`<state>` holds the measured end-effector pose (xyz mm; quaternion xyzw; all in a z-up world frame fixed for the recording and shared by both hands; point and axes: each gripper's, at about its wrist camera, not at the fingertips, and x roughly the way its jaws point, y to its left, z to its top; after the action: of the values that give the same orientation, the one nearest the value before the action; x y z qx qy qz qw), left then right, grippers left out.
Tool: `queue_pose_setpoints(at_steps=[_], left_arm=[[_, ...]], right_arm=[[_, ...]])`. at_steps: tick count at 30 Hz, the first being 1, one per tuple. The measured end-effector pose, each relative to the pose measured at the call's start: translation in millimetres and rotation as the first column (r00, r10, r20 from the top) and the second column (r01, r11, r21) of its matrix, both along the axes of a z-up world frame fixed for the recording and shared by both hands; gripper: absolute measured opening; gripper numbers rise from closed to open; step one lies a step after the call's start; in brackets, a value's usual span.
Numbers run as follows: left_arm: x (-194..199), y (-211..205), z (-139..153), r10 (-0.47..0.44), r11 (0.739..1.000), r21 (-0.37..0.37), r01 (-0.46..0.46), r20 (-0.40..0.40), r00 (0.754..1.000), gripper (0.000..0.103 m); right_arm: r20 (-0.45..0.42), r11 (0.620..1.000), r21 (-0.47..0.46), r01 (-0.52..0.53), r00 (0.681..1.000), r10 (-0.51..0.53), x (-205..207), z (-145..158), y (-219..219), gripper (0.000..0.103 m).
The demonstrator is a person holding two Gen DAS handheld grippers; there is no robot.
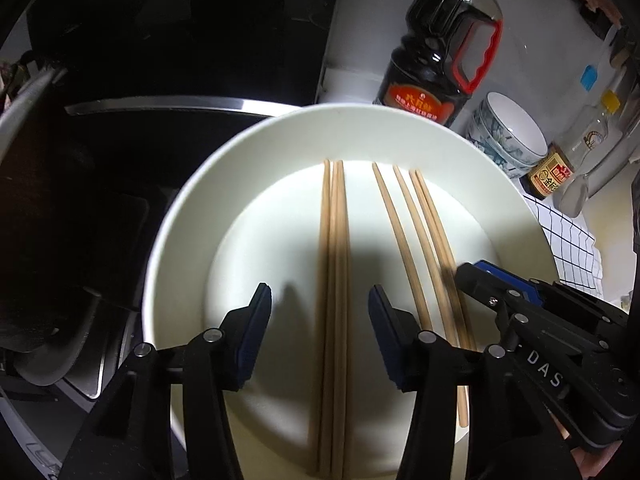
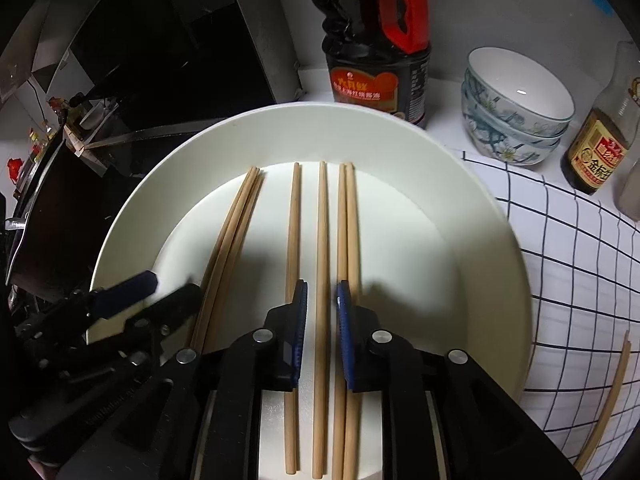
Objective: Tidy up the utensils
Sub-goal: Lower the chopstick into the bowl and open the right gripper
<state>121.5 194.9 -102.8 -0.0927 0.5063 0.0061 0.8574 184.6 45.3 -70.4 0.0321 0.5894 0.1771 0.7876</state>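
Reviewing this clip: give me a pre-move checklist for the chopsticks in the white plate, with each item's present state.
1. Left tongs open around the chopstick bundle: ok.
2. Bundle centred between the pads: ok.
3. Right tongs straddle one single chopstick: ok.
4. Right pads pressing on it: not ok, gaps show on both sides.
5. Neighbouring chopsticks outside the right tongs: ok.
6. Plate steady on the counter: cannot tell.

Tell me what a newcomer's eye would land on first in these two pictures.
First, the big white plate in the middle, with wooden chopsticks lying lengthwise across it. Next, the two black grippers low over the plate: the left gripper stands open around a tight bundle of chopsticks, and the right gripper has its jaws narrowly apart around a single chopstick. Behind the plate stand a dark sauce bottle with a red handle and stacked patterned bowls.
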Motion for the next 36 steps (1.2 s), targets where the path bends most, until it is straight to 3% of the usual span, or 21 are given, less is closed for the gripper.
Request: queue_pose_setpoints(at_steps=[5, 13, 27, 36], left_arm=[[-8.4, 2.0, 10.9, 0.006, 1.0, 0.015, -0.007, 0.022, 1.0, 0.063], [-22.7, -4.4, 27.6, 0.01, 0.998, 0.062, -0.013, 0.051, 0.999, 0.074], [-57.4, -34.0, 61.1, -0.033, 0.998, 0.056, 0.026, 0.118, 0.992, 0.086], [-70.2, -81.6, 65.1, -0.119, 0.992, 0.045, 0.115, 0.122, 0.985, 0.09]], right_arm=[[0.011, 1.0, 0.004, 0.007, 1.0, -0.007, -10.6, 5.9, -9.1, 0.023], [0.063, 0.999, 0.011, 0.035, 0.997, -0.036, -34.2, 28.3, -28.6, 0.032], [0.128, 0.993, 0.01, 0.116, 0.985, -0.116, -79.2, 61.1, -76.2, 0.048], [0.135, 0.975, -0.025, 0.219, 0.967, -0.214, -117.7, 67.8, -139.1, 0.053]])
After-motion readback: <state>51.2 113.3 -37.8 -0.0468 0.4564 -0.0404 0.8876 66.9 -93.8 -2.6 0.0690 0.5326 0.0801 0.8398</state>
